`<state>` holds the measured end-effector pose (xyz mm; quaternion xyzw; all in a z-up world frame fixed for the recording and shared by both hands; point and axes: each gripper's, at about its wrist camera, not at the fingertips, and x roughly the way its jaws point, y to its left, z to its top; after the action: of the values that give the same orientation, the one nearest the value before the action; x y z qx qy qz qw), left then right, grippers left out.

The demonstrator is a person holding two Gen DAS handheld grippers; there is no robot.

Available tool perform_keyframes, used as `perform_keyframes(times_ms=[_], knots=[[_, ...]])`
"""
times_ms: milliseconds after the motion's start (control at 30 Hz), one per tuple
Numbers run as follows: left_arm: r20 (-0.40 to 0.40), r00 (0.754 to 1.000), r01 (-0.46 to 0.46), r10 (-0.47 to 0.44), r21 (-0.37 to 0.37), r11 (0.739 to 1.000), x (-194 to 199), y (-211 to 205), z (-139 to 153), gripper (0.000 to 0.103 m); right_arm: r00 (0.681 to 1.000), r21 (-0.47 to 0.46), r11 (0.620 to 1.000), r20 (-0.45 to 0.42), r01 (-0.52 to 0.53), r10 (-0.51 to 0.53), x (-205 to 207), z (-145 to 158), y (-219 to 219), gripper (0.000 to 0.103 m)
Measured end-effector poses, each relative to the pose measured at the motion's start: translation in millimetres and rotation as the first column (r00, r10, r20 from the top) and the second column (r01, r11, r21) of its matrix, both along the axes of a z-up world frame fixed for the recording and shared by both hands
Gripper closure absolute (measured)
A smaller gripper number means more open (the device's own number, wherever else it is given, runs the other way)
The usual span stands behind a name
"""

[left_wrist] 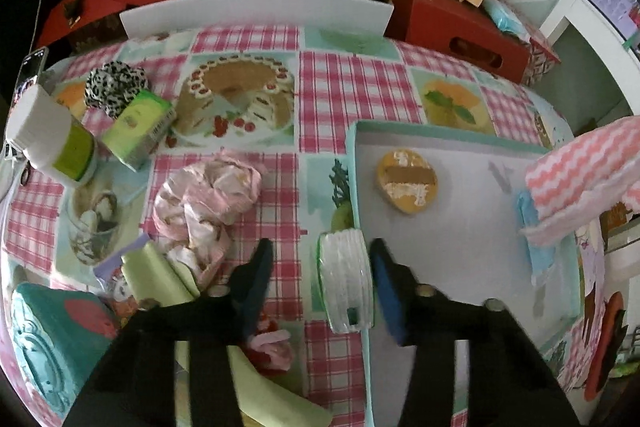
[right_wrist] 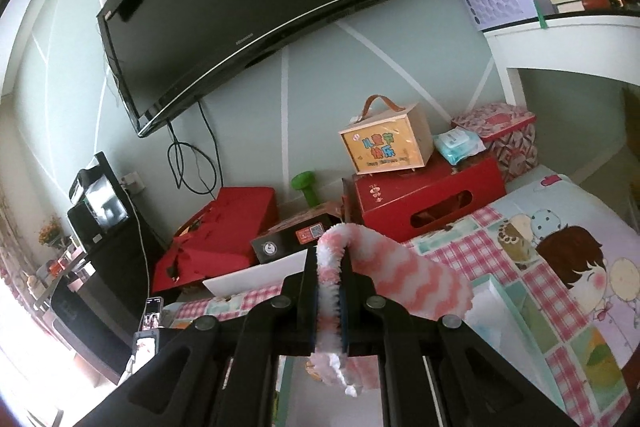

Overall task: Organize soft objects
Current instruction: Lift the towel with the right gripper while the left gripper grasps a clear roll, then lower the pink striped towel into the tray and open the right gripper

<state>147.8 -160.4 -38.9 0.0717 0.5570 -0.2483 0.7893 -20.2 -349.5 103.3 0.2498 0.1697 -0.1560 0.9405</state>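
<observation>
In the left wrist view my left gripper (left_wrist: 320, 247) points down at the checked tablecloth with its jaws apart. A clear tissue pack (left_wrist: 346, 279) with green edging lies between them on the left rim of a shallow teal box (left_wrist: 440, 141). The right finger (left_wrist: 386, 279) is against the pack, while a gap separates it from the left finger (left_wrist: 256, 279). My right gripper (right_wrist: 329, 291) is shut on a pink-and-white zigzag cloth (right_wrist: 400, 279), which hangs over the box's right side as the zigzag cloth (left_wrist: 580, 171). A crumpled pink satin cloth (left_wrist: 204, 199) lies left of the box.
Inside the box are a yellow round piece (left_wrist: 406, 183) and a blue cloth (left_wrist: 532, 227). At the table's left are a leopard scrunchie (left_wrist: 114, 87), a green carton (left_wrist: 138, 127) and a white bottle (left_wrist: 48, 135). Red boxes (left_wrist: 452, 27) and a wall television (right_wrist: 248, 7) stand behind.
</observation>
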Motion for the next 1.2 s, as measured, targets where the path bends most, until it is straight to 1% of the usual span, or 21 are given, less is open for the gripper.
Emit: perform_keyframes(times_ms=[33,67,100,233,300,400,467,533,600,700,800,900,967,1033,1100,1200], knots=[[-0.006,1.0,0.001,-0.001,-0.005,1.0,-0.8,-0.2,-0.5,0.068,1.0,0.001,1.0,-0.001,0.002,-0.002,-0.2,-0.4,-1.2,0.095],[-0.011,1.0,0.001,-0.001,-0.01,1.0,-0.9,-0.4,-1.1,0.074,1.0,0.003,1.0,-0.002,0.003,-0.003,-0.3,-1.1,-0.8,0.095],[-0.015,1.0,-0.002,0.002,-0.015,1.0,-1.1,0.1,-1.3,0.078,1.0,0.006,1.0,-0.003,0.004,-0.004,-0.5,-1.7,-2.1,0.095],[0.003,1.0,-0.018,0.018,-0.022,1.0,0.0,3.4,4.9,0.08,1.0,0.01,1.0,-0.004,0.016,-0.016,-3.6,-2.4,-4.1,0.095],[0.034,0.999,-0.032,0.033,-0.039,0.999,0.6,8.7,16.5,0.08,1.0,0.011,1.0,0.001,0.029,-0.029,-6.1,-1.3,-5.7,0.095],[0.084,0.996,-0.034,0.042,-0.091,0.995,-1.7,14.9,38.1,0.08,0.998,0.005,0.998,0.007,0.062,-0.062,-12.1,0.8,-9.5,0.095],[0.122,0.992,-0.008,0.025,-0.136,0.991,-7.5,15.4,54.6,0.08,0.995,-0.007,0.995,0.002,0.095,-0.095,-15.8,2.8,-11.7,0.095],[0.154,0.988,0.035,-0.009,-0.173,0.984,-15.5,9.7,66.3,0.08,0.987,-0.045,0.986,-0.021,0.16,-0.161,-21.6,6.4,-15.3,0.095],[0.163,0.985,0.087,-0.054,-0.202,0.975,-22.9,0.9,70.0,0.08,0.979,-0.06,0.978,-0.025,0.201,-0.203,-28.8,9.8,-19.6,0.095],[0.151,0.982,0.142,-0.111,-0.21,0.967,-28.7,-14.5,66.1,0.08,0.962,-0.1,0.958,-0.031,0.268,-0.273,-38.7,15.9,-24.7,0.095],[0.139,0.977,0.191,-0.164,-0.213,0.958,-35.7,-28.8,61.2,0.08,0.95,-0.126,0.946,-0.055,0.299,-0.307,-43.1,18.4,-29.0,0.095],[0.107,0.973,0.223,-0.203,-0.23,0.947,-41.8,-38.0,56.2,0.08,0.939,-0.135,0.939,-0.096,0.316,-0.33,-41.9,15.4,-33.9,0.095],[0.089,0.97,0.241,-0.226,-0.232,0.943,-45.0,-44.5,51.9,0.08,0.933,-0.136,0.939,-0.14,0.315,-0.332,-38.0,9.9,-37.2,0.095],[0.074,0.966,0.258,-0.248,-0.23,0.938,-49.1,-50.3,46.1,0.08,0.923,-0.131,0.944,-0.209,0.302,-0.324,-29.5,-1.9,-41.2,0.095],[0.049,0.964,0.264,-0.26,-0.234,0.936,-51.0,-54.2,38.5,0.08,0.919,-0.13,0.95,-0.247,0.284,-0.308,-24.0,-11.7,-42.1,0.095],[0.023,0.965,0.26,-0.262,-0.239,0.936,-51.3,-58.3,27.8,0.08,0.929,-0.092,0.97,-0.279,0.227,-0.244,-14.1,-28.2,-40.7,0.095]])
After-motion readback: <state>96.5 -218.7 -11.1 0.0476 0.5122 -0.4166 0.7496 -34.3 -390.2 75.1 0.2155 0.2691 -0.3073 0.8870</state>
